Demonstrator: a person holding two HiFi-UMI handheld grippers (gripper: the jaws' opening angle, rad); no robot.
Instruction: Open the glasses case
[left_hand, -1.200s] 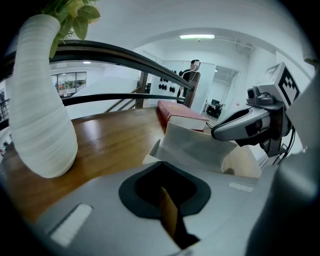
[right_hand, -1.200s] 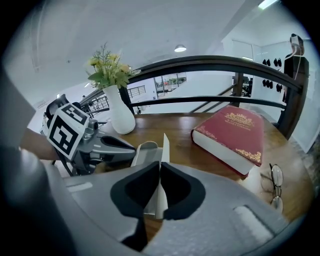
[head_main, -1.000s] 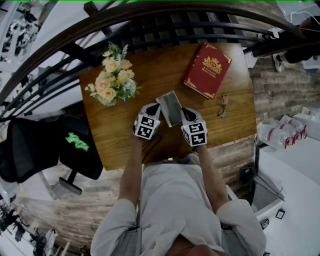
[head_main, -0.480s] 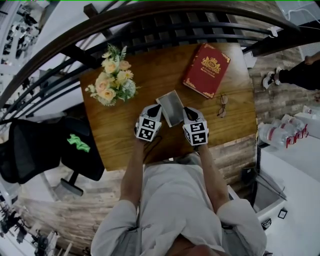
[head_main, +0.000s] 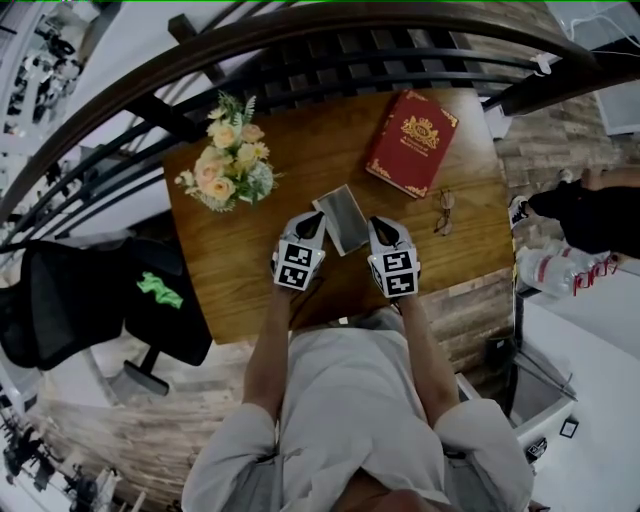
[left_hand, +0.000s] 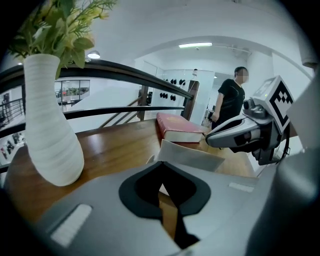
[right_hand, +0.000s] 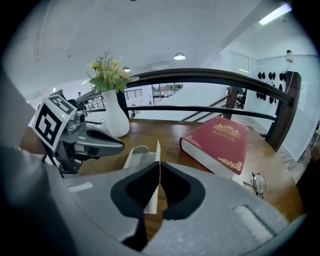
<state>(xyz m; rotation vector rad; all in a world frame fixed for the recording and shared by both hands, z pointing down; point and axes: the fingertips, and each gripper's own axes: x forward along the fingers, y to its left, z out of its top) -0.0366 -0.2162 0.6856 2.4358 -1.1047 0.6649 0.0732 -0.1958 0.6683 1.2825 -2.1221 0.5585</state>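
The grey glasses case (head_main: 342, 215) lies on the wooden table (head_main: 250, 270) between my two grippers. My left gripper (head_main: 312, 224) is shut on the case's left edge; in the left gripper view its jaws (left_hand: 160, 162) meet on a raised grey panel of the case (left_hand: 192, 154). My right gripper (head_main: 372, 226) is shut on the right side; in the right gripper view a thin upright wall of the case (right_hand: 156, 165) stands pinched between the jaws (right_hand: 160, 162), and a pale hollow inside shows beyond. Each gripper appears in the other's view: the right gripper (left_hand: 215, 140), the left gripper (right_hand: 120, 146).
A red book (head_main: 415, 140) lies at the table's far right, folded spectacles (head_main: 445, 212) beside it. A white vase of flowers (head_main: 228, 165) stands far left. A dark railing (head_main: 300, 40) runs behind the table. A black chair (head_main: 80, 300) is at the left, a person (head_main: 590, 210) at the right.
My left gripper has lifted a little with the case's edge in it. The right gripper has stayed put. The passer-by at the right has moved nearer along the floor.
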